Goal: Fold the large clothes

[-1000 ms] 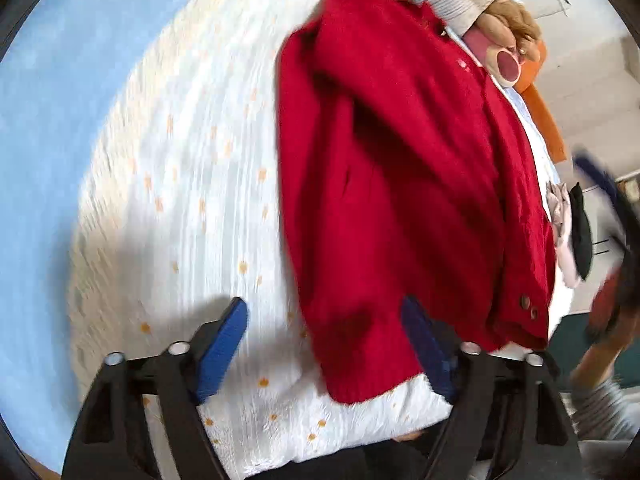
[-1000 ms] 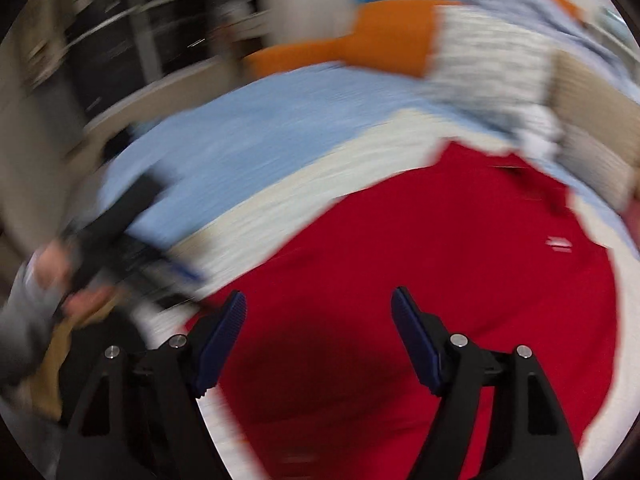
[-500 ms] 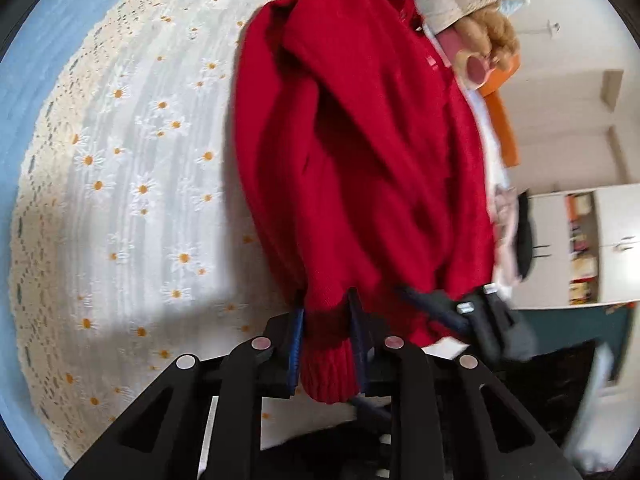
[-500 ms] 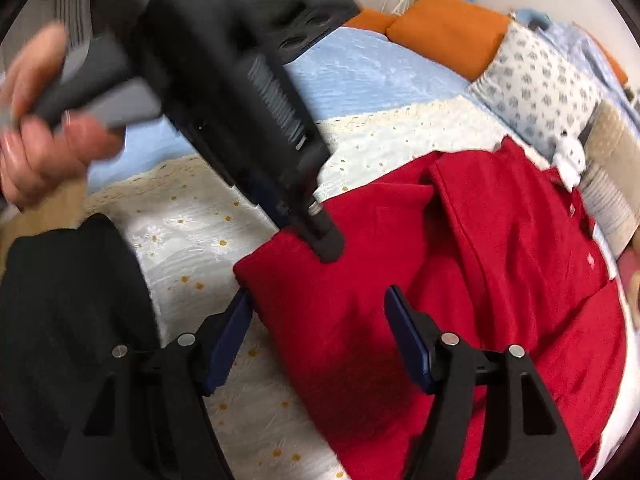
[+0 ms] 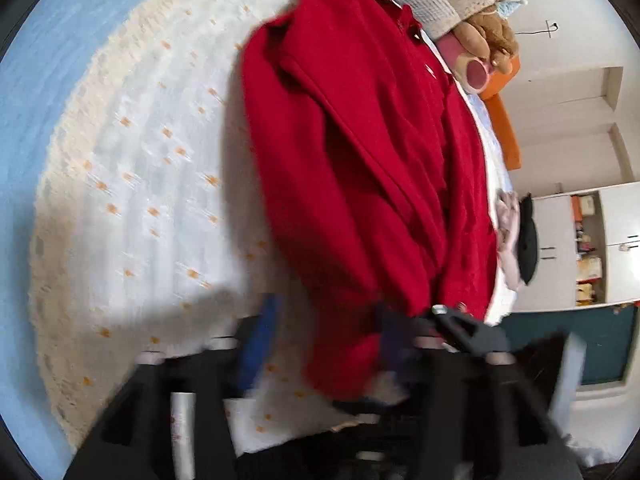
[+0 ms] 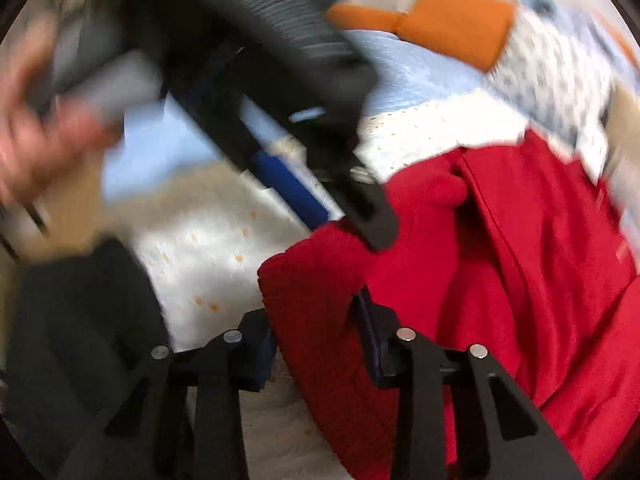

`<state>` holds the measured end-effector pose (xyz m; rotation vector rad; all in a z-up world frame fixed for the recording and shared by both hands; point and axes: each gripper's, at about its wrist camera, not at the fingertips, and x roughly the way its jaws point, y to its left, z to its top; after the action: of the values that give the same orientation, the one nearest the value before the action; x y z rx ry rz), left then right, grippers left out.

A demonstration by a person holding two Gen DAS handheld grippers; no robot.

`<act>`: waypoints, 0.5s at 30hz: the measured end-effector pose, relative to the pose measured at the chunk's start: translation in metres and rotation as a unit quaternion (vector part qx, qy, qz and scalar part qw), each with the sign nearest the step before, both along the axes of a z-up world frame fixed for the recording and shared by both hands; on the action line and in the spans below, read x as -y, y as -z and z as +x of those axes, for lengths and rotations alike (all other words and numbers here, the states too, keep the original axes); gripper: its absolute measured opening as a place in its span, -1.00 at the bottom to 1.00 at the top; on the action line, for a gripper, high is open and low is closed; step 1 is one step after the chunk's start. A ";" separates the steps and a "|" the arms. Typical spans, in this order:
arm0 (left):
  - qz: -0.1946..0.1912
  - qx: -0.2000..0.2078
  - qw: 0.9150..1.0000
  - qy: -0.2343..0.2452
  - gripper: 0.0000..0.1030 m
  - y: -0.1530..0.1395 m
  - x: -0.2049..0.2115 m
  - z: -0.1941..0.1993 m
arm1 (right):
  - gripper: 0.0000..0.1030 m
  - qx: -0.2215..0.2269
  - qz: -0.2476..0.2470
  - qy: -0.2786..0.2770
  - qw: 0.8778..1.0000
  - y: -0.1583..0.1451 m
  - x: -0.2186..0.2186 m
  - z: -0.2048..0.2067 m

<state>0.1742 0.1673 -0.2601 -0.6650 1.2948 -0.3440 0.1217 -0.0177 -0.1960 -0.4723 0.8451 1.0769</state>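
Note:
A large red knit garment (image 5: 360, 152) lies lengthwise on a white daisy-print bedspread (image 5: 132, 184), partly folded, collar far away. My left gripper (image 5: 324, 340) has its blue pads parted around the near hem; the view is blurred. In the right wrist view the same red garment (image 6: 500, 280) fills the right side. My right gripper (image 6: 316, 340) has its pads on either side of the hem corner, with red cloth between them. The left gripper (image 6: 312, 196) shows there just above, touching the cloth's edge.
A blue sheet (image 5: 60, 40) lies under the bedspread. Pillows and a brown plush toy (image 5: 488, 32) sit at the head of the bed, with an orange cushion (image 6: 452, 20). A cupboard (image 5: 592, 248) stands at the right. Black clothing (image 6: 80, 340) is at the near left.
My left gripper, shut on the hem half a second ago, has opened. My right gripper has closed in around the hem corner beside it. Both views are blurred by motion.

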 end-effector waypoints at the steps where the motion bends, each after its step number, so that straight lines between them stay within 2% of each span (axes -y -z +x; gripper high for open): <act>1: 0.000 0.004 1.000 -0.003 0.58 -0.001 -0.003 0.001 | -0.36 -0.027 0.019 0.004 0.999 -0.007 0.006 0.012; 3: -0.023 0.002 1.000 -0.011 0.71 -0.001 -0.012 0.008 | -0.39 -0.059 0.047 0.007 0.997 -0.020 0.017 0.024; 5: -0.038 0.005 0.999 -0.018 0.73 -0.003 -0.015 0.020 | -0.43 -0.097 0.076 0.016 0.992 -0.031 0.030 0.034; 8: -0.014 0.012 0.999 -0.030 0.71 -0.013 -0.017 0.052 | -0.47 -0.167 0.134 0.032 0.976 -0.045 0.060 0.066; 11: -0.033 0.013 0.999 -0.038 0.71 -0.015 -0.020 0.094 | -0.48 -0.205 0.184 0.041 0.960 -0.059 0.085 0.087; 13: -0.021 0.005 0.999 -0.046 0.71 -0.010 -0.019 0.130 | -0.49 -0.226 0.212 0.046 0.950 -0.064 0.100 0.094; 15: -0.019 -0.005 0.998 -0.057 0.71 -0.001 -0.021 0.158 | -0.58 -0.234 0.235 0.046 0.942 -0.069 0.112 0.100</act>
<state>0.3325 0.1882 -0.2589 -0.7698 1.2575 -0.2722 0.2217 -0.1298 -0.1270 0.2361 0.9714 1.2784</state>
